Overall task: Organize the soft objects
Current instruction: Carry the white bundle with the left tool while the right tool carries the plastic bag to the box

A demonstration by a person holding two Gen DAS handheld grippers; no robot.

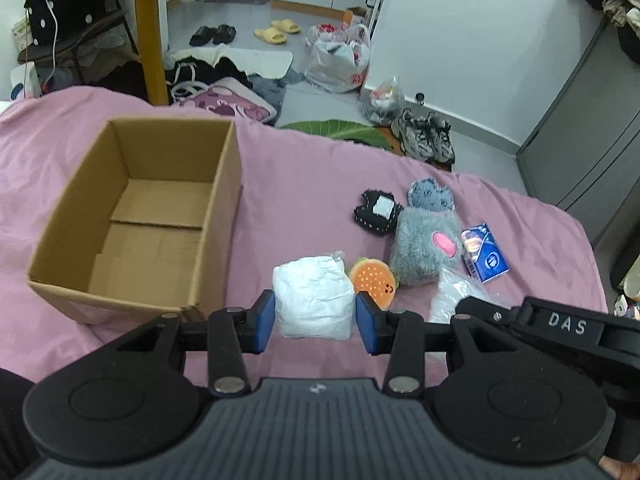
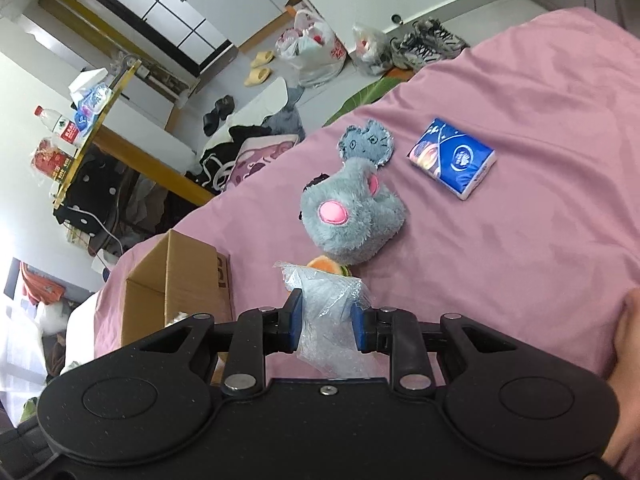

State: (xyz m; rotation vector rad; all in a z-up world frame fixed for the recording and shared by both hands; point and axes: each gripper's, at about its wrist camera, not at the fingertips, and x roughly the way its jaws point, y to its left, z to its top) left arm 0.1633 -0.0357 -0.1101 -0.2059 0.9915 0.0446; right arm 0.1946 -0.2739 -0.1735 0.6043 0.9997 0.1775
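White soft bundle (image 1: pixel 314 298) on pink bed (image 1: pixel 320 184) beside empty cardboard box (image 1: pixel 132 216), bracketed by spread left gripper (image 1: pixel 315 322); right gripper (image 2: pixel 326 322) pinching clear plastic wrap (image 2: pixel 332 316); needed squeezing mid-bundle, lifting clear over box rim.

This is a bedroom in a home. A bed with a pink sheet (image 1: pixel 320 168) fills the view. Slippers (image 1: pixel 277 31), sneakers (image 1: pixel 424 136) and clothes (image 1: pixel 224 68) lie on the floor beside it.

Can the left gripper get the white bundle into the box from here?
Probably yes. The left gripper brackets the white bundle, and the open cardboard box stands empty just to its left with nothing between.
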